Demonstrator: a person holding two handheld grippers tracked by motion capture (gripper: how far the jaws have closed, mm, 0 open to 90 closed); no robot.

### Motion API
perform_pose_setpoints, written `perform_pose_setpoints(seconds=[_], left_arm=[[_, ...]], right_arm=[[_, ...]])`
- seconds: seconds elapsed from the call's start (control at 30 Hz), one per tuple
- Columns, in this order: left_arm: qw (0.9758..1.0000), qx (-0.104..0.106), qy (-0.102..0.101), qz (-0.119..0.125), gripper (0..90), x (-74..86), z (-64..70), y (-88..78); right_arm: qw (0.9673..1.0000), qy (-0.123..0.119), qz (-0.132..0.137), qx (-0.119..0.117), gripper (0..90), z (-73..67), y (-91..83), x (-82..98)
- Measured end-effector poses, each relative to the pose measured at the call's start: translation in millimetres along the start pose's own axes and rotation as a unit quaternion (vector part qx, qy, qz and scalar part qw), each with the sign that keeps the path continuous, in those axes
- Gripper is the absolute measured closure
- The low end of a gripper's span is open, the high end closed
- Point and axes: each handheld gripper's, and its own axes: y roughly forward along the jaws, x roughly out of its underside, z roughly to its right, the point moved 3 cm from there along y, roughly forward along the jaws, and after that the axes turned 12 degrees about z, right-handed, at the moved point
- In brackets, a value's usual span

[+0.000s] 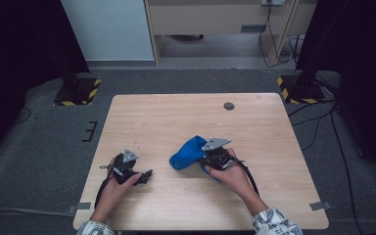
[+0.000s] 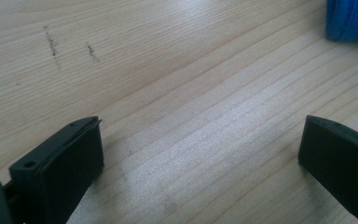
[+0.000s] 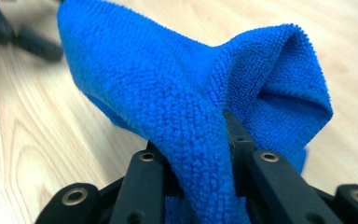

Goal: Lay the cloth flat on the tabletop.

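My right gripper (image 3: 193, 154) has its jaws clamped on a fold of the blue cloth (image 3: 168, 93): in the right gripper view the fabric runs down between the two black jaws, pinched tight, and the rest of it rises ahead of them in a loose peak with an open fold on one side. In the high view the right gripper (image 1: 201, 159) sits low over the counter (image 1: 186, 112), near its middle and a little toward my side, with the blue cloth (image 1: 186, 152) bunched against its left side and resting on the wood. A small edge of the cloth also peeks out under my right hand (image 1: 232, 174).

My left gripper (image 2: 200, 154) has its jaws wide apart, with bare wood grain between them and nothing in their grasp. They hang just above the counter. A corner of the blue cloth (image 2: 352, 21) shows at the top right of the left gripper view, well clear of the jaws. From above, the left gripper (image 1: 144, 175) lies near the counter's front left part, held in my left hand (image 1: 120, 183), apart from the cloth.

Beyond the counter lies grey floor (image 1: 44, 142), with two stand bases edged in yellow and black stripes (image 1: 78, 90).
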Motion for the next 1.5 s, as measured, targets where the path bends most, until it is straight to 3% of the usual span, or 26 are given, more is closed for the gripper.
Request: perform_pose_setpoints(seconds=[0.27,0.4,0.6,0.83,1.07,1.17,1.27,1.4,1.5], left_arm=[[1.0000,0.000,0.000,0.000,0.0,0.0,0.0,0.0],[1.0000,-0.001,-0.001,0.000,0.0,0.0,0.1,0.1],[1.0000,-0.001,-0.001,0.000,0.0,-0.3,0.4,0.4],[0.9999,0.010,-0.008,0.005,3.5,-3.2,3.5,-1.1],[0.9991,0.015,-0.020,0.035,5.5,-13.4,8.6,-6.7],[0.9989,0.017,-0.017,0.040,5.7,-16.0,12.2,-8.5],[0.9987,0.022,-0.009,0.044,6.2,-19.4,17.6,-9.4],[0.9970,0.036,-0.019,0.065,9.9,-28.7,26.6,-10.9],[0.9963,0.040,-0.008,0.076,17.8,-38.6,32.4,-11.8]], right_arm=[[0.9997,0.008,-0.023,0.000,68.5,-2.0,16.5,21.9],[0.9994,0.006,-0.034,0.006,53.7,-5.1,16.9,25.6],[0.9997,0.007,-0.019,0.015,24.3,-8.5,2.2,14.6],[0.9998,0.011,0.006,0.013,14.8,-6.1,-20.6,3.5],[0.9993,0.024,0.028,-0.005,7.7,-1.9,-41.2,-2.8],[0.9991,0.028,0.032,-0.006,7.7,0.9,-43.2,-2.7],[0.9991,0.029,0.030,0.008,12.2,8.4,-45.2,1.5],[0.9981,0.041,0.029,0.036,33.1,22.2,-55.8,13.1],[0.9972,0.041,0.016,0.060,49.5,32.4,-64.8,23.5]])
